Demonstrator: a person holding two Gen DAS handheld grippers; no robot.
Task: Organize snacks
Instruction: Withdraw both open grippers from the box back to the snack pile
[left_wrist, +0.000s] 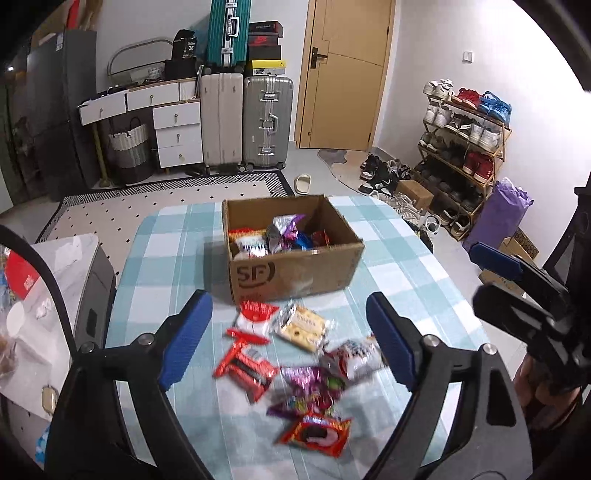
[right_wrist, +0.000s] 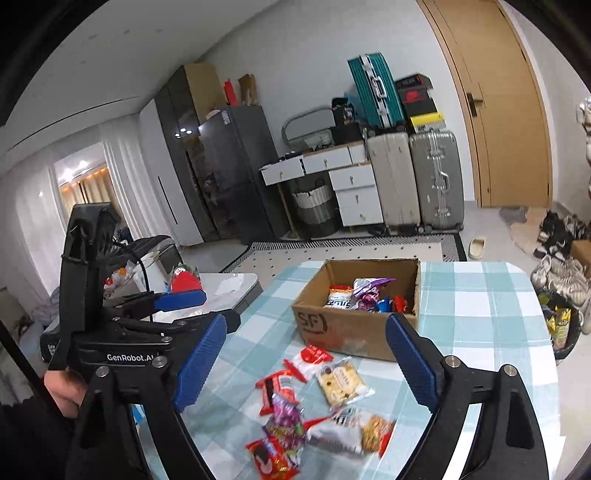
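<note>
Cardboard box (left_wrist: 295, 267) open-topped on checked tablecloth (left_wrist: 166, 258), long axis running left-right, snacks inside, loose snack packets (left_wrist: 295, 362) scattered on cloth just before it, left gripper (left_wrist: 290, 339) and right gripper (right_wrist: 306, 363) hovering above packets, jaws spread wide, holding nothing.

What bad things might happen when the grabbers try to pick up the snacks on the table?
The loose snack packets overlap in a heap, so an open left gripper may pinch two at once or drag a neighbour. The pale biscuit pack looks crinkly and could slip from the right gripper. The cardboard box already holds packets, and a careless drop might land on its rim and fall back onto the checked tablecloth.
</note>
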